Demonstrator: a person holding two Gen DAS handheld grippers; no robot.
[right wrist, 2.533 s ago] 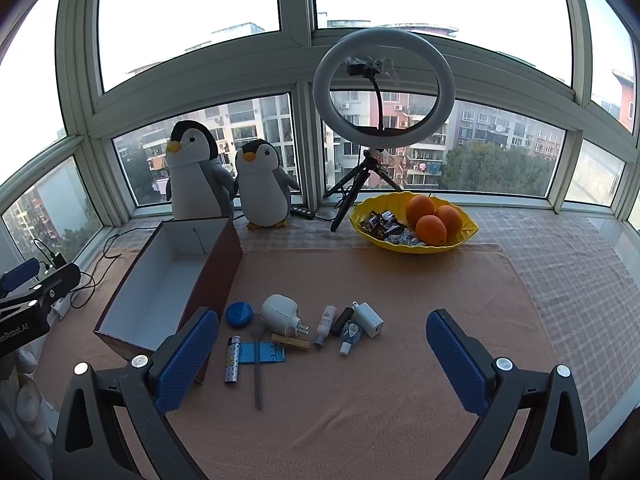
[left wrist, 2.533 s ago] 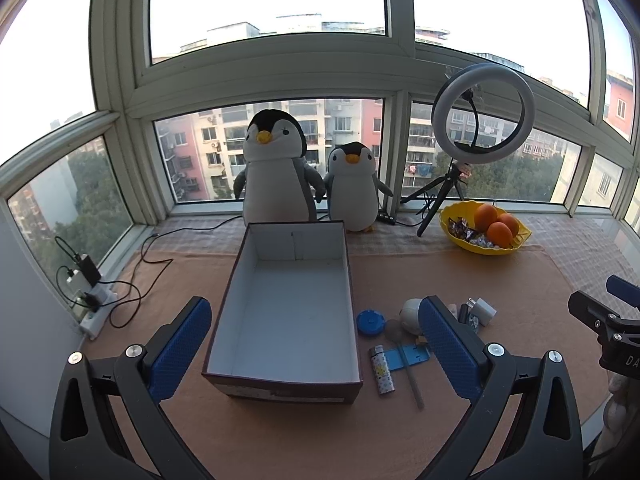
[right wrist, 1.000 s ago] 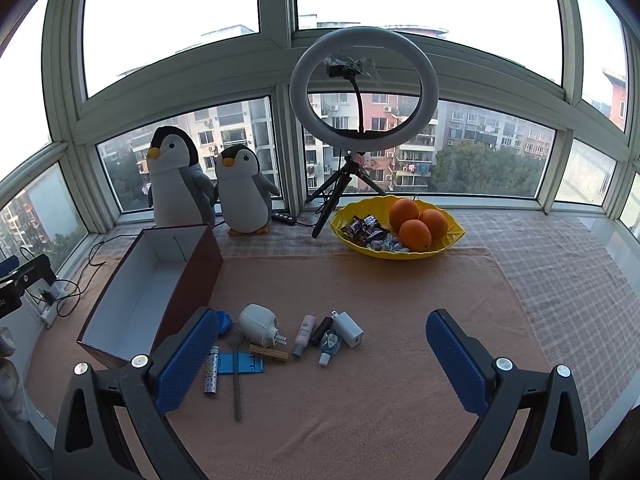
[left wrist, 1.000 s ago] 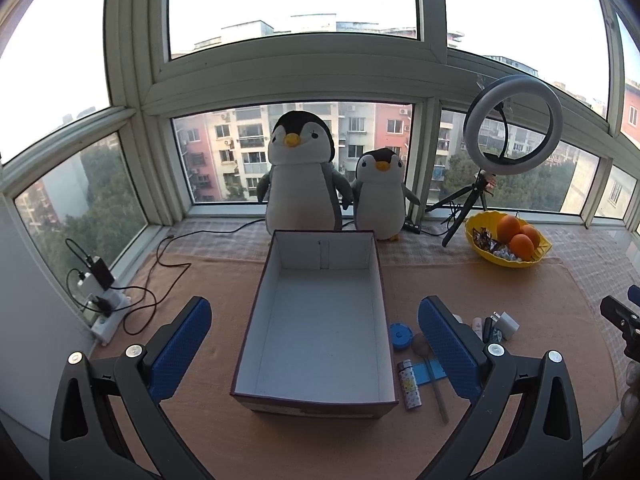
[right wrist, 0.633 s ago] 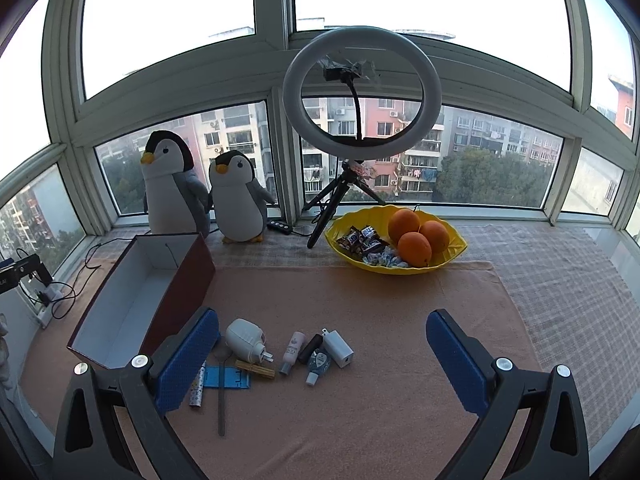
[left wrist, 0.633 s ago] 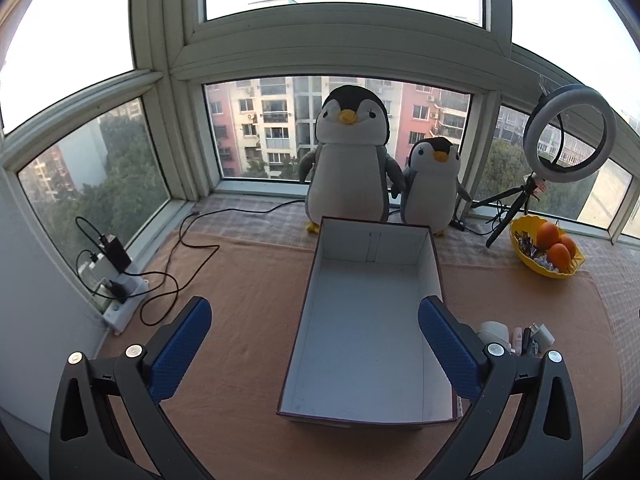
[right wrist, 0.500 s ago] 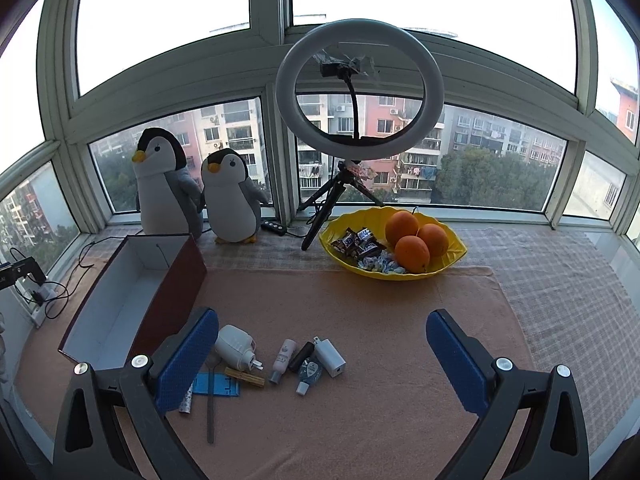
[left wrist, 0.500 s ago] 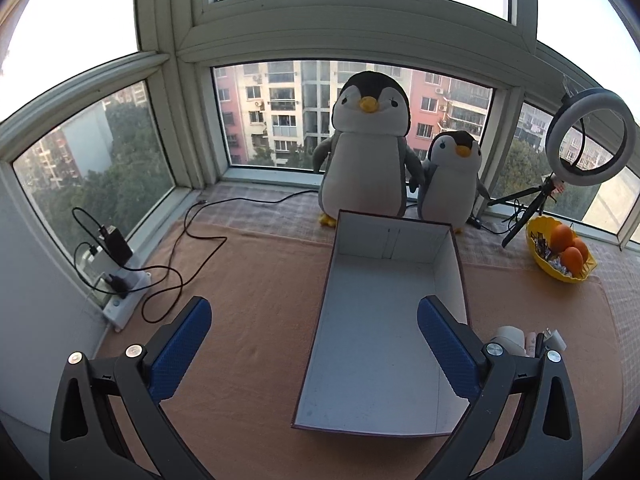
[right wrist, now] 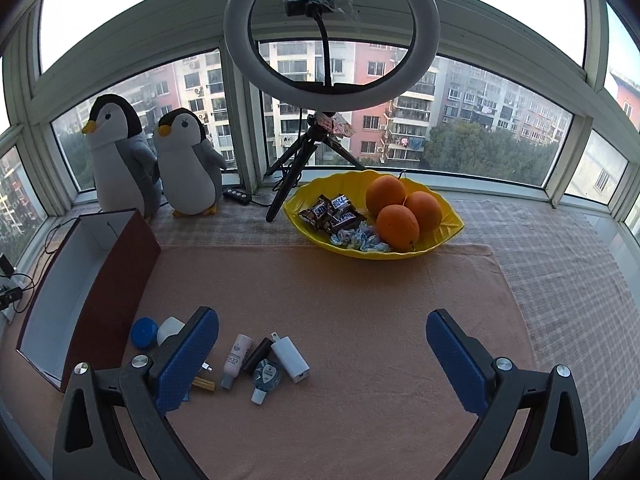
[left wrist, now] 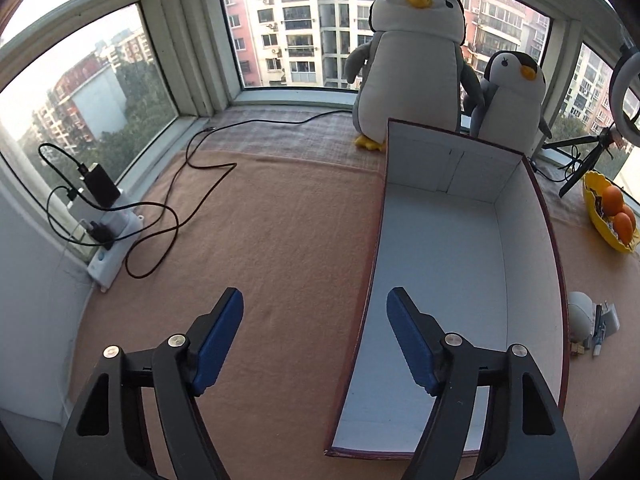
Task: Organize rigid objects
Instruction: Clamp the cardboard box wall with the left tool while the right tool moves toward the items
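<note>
Box [left wrist: 448, 280] sat empty on worktop [left wrist: 280, 240], its left wall between jaws of left gripper [left wrist: 314, 344], just narrowing, pads not yet touching. Small items [right wrist: 260, 360] lay beside box under wide-open, empty right gripper [right wrist: 322, 356]. Risk: thin wall buckling, box skidding into items.

- Two plush penguins [right wrist: 160, 160] on sill, larger at left.
- Ring light [right wrist: 332, 36] on tripod.
- Yellow bowl [right wrist: 400, 252]: three oranges [right wrist: 400, 210], wrapped sweets.
- Power strip [left wrist: 114, 248], cables trailing.
</note>
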